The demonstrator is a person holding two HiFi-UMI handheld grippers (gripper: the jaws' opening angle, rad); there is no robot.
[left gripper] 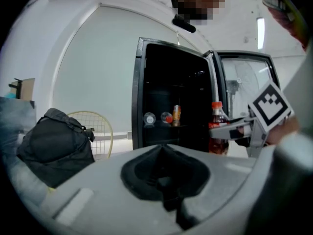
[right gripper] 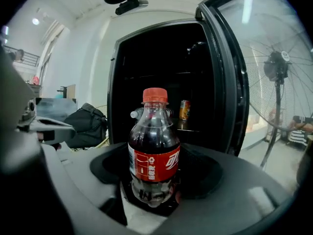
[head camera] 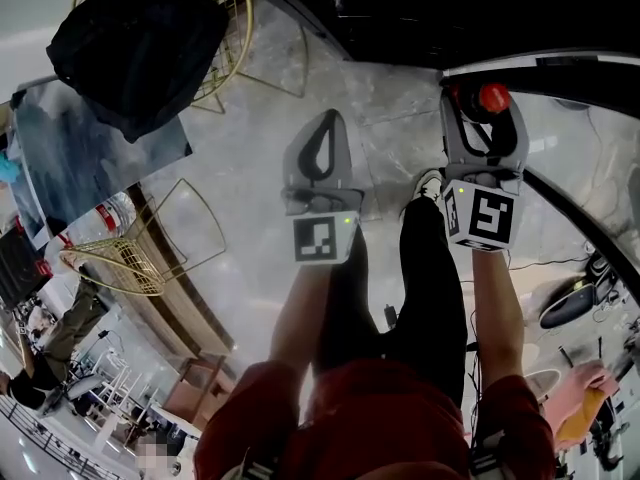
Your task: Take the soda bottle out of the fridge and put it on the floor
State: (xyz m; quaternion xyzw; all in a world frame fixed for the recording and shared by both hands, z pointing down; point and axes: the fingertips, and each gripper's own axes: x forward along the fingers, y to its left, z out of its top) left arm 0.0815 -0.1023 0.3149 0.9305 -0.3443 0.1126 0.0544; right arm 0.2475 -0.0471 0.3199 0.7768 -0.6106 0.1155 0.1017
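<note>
The soda bottle (right gripper: 153, 160), dark cola with a red cap and red label, stands upright between the jaws of my right gripper (right gripper: 152, 192), which is shut on its lower body. In the head view its red cap (head camera: 493, 96) shows at the tip of the right gripper (head camera: 484, 108), held above the floor (head camera: 240, 178). The left gripper view shows the bottle (left gripper: 217, 126) just outside the open black fridge (left gripper: 171, 106). My left gripper (head camera: 328, 118) hangs beside it, shut and holding nothing.
The fridge door (right gripper: 230, 77) stands open to the right. An orange can (right gripper: 184, 109) and two lying bottles (left gripper: 149, 118) remain on a shelf inside. A black bag (left gripper: 54, 143) on a gold wire chair (head camera: 225, 28) sits left; a standing fan (right gripper: 278, 67) stands right.
</note>
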